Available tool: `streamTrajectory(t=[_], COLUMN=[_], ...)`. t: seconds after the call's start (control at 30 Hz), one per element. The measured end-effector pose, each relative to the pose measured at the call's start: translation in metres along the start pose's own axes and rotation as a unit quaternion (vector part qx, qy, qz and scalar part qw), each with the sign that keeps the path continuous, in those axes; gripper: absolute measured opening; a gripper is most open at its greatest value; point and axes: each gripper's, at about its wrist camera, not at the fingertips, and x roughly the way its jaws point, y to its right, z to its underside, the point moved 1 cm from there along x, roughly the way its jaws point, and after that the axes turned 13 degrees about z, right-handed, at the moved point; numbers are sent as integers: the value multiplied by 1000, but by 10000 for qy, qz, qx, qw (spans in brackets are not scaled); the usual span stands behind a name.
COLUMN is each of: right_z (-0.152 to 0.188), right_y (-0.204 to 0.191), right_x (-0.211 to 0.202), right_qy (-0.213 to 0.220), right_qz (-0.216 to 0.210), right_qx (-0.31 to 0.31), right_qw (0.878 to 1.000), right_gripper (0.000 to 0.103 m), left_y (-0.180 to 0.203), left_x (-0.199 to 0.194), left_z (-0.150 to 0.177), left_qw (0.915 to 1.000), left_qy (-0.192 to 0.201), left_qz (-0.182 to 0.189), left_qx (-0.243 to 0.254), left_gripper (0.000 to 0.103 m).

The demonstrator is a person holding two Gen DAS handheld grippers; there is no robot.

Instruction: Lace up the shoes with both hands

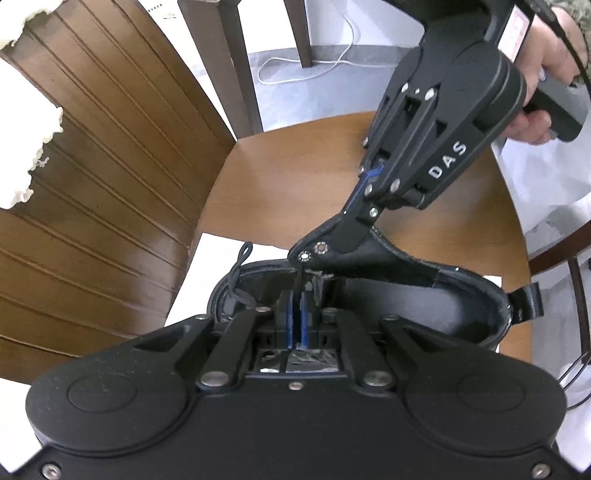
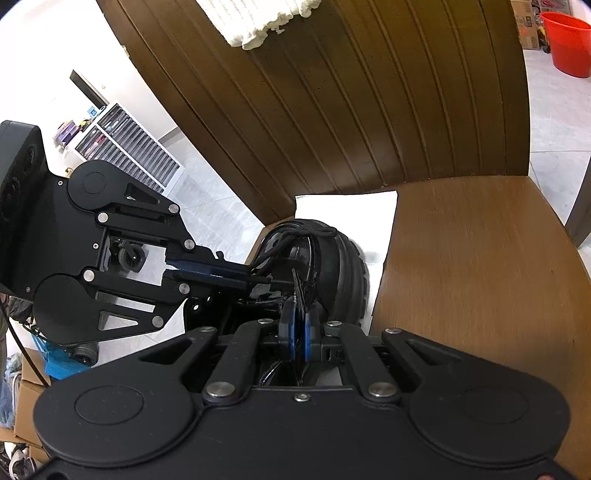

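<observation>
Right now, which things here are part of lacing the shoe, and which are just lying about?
Part of the job:
black shoe
black lace
eyelet flap
left gripper
right gripper

Lying about:
white cloth
red bucket
white cable

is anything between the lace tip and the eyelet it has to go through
Nothing visible does. The left gripper is shut on the lace, which runs straight up to the end eyelet on the flap that the right gripper pinches and holds up off the shoe.
</observation>
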Motion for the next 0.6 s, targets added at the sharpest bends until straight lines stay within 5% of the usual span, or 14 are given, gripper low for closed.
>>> streamTrajectory(t=[0.6], right_z=[3], right_y=[-1], right_x=[-1], right_qy=[11], right_qz=[11], right_qx=[-19], right_qw=[10000], right_gripper=[4], left_y=[3], left_x=[-4], left_z=[-3], left_qw=[9998], left_qy=[176], left_qz=[118], left_qx=[9], left_gripper=[5])
